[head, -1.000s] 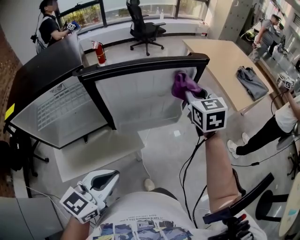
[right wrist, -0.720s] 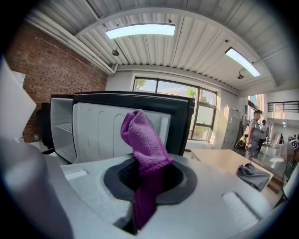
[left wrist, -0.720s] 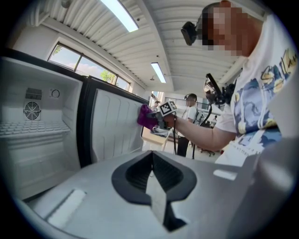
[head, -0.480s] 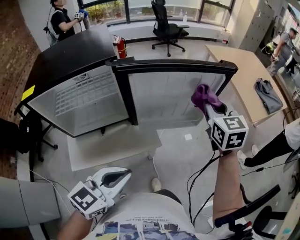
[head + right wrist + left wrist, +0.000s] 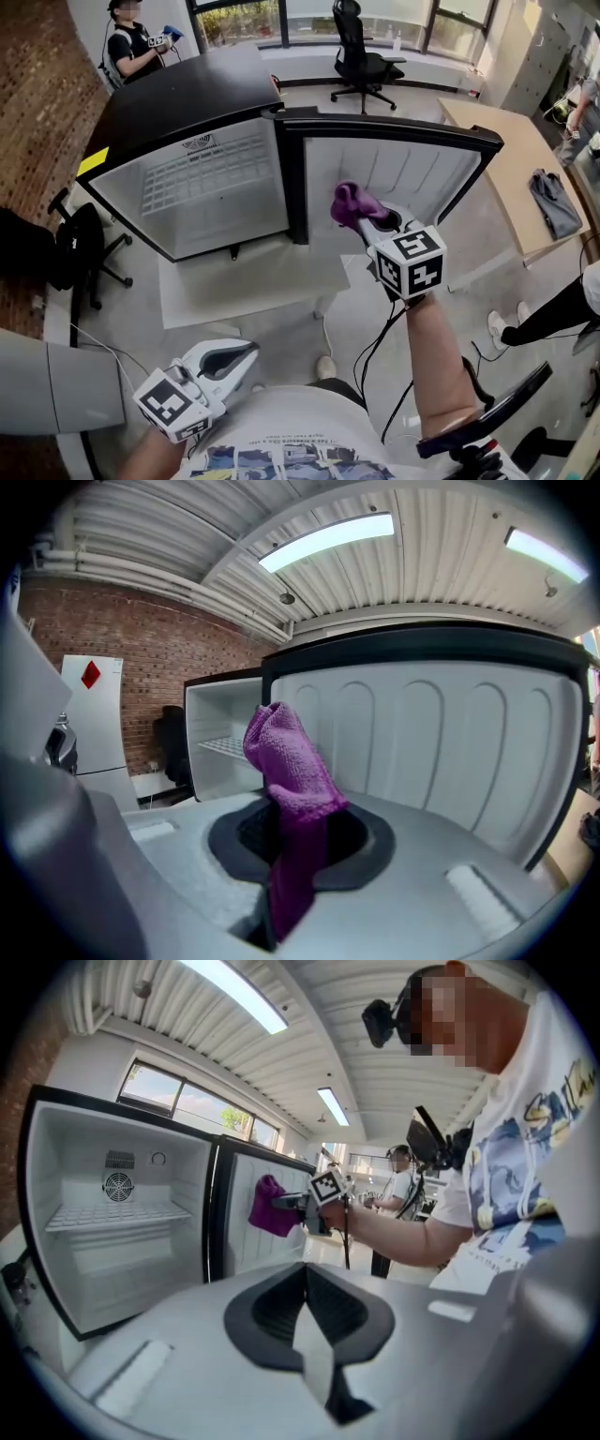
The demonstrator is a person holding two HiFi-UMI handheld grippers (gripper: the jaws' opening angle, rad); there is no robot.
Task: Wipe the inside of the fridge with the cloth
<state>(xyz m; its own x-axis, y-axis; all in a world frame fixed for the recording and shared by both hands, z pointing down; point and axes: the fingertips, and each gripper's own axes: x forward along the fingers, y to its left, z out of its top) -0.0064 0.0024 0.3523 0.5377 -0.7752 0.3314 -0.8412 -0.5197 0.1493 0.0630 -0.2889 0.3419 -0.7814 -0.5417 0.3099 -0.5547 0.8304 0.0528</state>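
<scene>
- Open mini fridge, black outside, white inside, one wire shelf across the cavity; door swung wide to the right.
- Right gripper raised in front of the door's inner face, clamped on a purple cloth; bunched top of cloth sticking up past the jaws, seemingly just short of the door.
- Left gripper low by the body, jaws together on nothing.
- Likely best next: carry the cloth left, past the hinge edge, into the cavity; press the bunched end flat against a wall; sweep in overlapping passes; keep the clamp firm; steer clear of snagging on the shelf.
</scene>
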